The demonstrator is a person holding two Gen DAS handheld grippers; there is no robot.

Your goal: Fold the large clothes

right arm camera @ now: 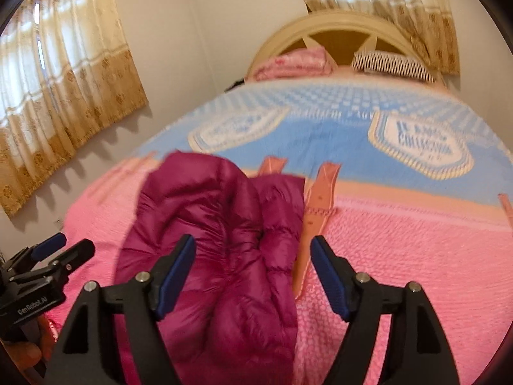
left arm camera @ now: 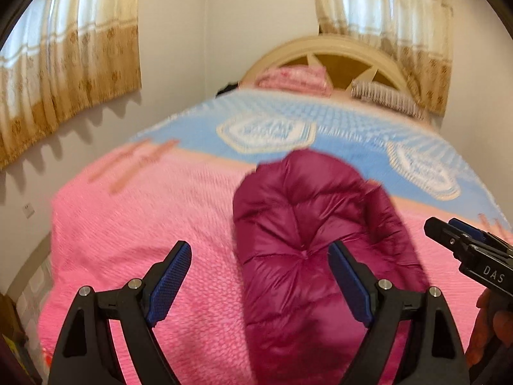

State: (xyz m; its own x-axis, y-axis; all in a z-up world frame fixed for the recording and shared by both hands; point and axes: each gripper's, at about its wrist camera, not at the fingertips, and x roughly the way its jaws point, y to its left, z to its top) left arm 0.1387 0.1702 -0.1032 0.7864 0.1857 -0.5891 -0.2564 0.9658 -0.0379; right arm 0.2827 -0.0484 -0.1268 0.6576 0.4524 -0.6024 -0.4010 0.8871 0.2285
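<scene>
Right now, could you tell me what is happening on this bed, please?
A person is folding a magenta puffer jacket on a bed with a pink and blue bedspread, holding a gripper in each hand. The jacket lies bundled lengthwise on the bedspread. Both the left gripper and right gripper are open above it, with nothing held between their fingers.

Not much to read here, tbh. In the left wrist view, the right hand-held gripper [left arm camera: 449, 231] poking in from the side has "DAS" in white letters on its black body. In the right wrist view, the left hand-held gripper [right arm camera: 65, 247] says "GenRobot.AI" on its black body. The white badge [right arm camera: 420, 143] on the blue bedspread [right arm camera: 320, 134] has lettering, one line looks like "COLLECTION", the rest too blurry.
</scene>
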